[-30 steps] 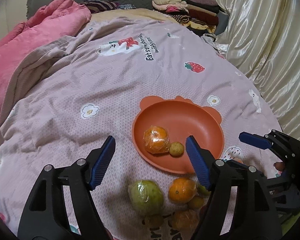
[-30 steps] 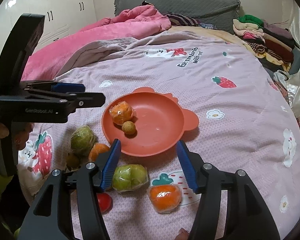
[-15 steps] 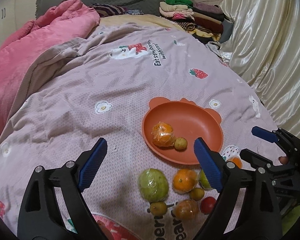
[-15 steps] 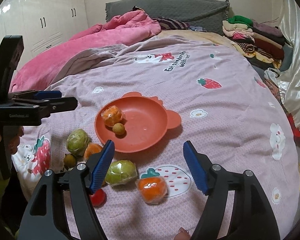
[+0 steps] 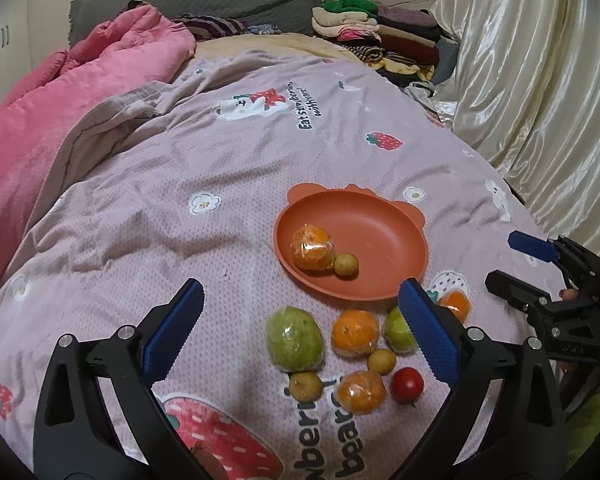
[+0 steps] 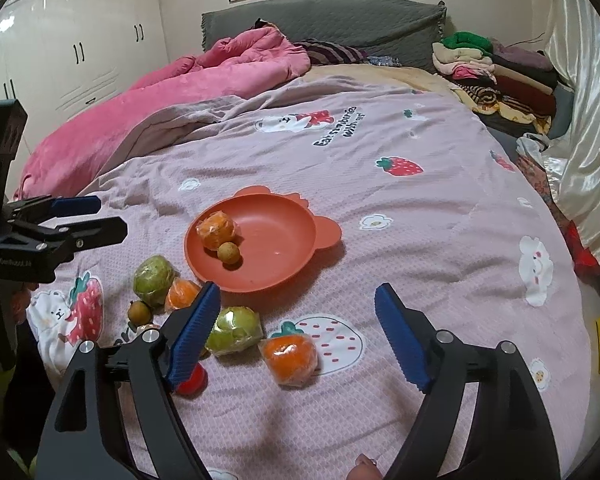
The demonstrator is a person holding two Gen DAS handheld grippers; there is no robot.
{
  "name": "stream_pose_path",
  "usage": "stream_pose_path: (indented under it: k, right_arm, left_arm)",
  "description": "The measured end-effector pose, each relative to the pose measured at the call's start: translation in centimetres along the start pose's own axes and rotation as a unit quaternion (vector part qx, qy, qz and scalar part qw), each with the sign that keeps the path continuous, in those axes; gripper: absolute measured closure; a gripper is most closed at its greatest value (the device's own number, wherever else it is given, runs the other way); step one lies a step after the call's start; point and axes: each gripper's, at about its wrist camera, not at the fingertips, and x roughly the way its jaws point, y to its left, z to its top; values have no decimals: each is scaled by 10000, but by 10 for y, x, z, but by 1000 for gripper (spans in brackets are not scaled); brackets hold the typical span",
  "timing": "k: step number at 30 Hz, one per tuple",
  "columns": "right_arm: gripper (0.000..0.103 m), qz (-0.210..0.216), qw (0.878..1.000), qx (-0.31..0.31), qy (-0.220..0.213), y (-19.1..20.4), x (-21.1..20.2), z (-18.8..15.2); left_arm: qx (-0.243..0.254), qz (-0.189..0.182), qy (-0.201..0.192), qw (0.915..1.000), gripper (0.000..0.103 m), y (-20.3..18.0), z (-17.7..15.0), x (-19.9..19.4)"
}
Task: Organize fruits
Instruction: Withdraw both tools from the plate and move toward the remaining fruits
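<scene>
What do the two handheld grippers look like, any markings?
Both match: the left gripper and right gripper have black skeletal frames with triangular cutouts, silver pivot screws and blue ribbed finger pads. In the right wrist view the left gripper's side carries small pale lettering, too blurred to read. No cables visible.

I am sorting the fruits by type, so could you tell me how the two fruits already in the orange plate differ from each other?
The wrapped orange is clearly bigger than the small brown fruit. The orange is bright orange under shiny clear film, while the brown fruit is dull yellow-brown and bare. The orange sits nearer the plate's rim; the brown fruit is further in. Both are roundish and lie side by side, seemingly touching.
</scene>
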Motion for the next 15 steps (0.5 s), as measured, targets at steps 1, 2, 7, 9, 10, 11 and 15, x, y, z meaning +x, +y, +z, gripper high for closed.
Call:
stream_pose_path:
  k: [1,2,7,9,10,11,15]
  right_arm:
    - [23,-8,10000,0,-7,0,-2,0]
    - [23,-14,10000,3,-11,0,-3,-1]
    - [21,-22,10000,70,-37,-3,-9,-5]
    - [21,-3,10000,86,-42,-3,-12,-7]
    - [20,3,9999,92,-42,-3,-13,-9]
    - [20,7,9999,97,-42,-4,-14,-10]
    - [20,43,9999,152,-44,-5,-16,-16]
  left_arm:
    - [5,2,-2,10000,11,-1,-1,-1]
    - [19,3,0,10000,11,-2,-3,-3]
    - [74,38,40,10000,10,-7,-10,-6]
    - [77,44,82,9999,10,-8,-14,-7]
    - [85,38,94,9999,10,-9,-15,-7]
    - [100,37,110,9999,10,-10,-17,-7]
    - [192,30,193,9996,10,-18,-25,-6]
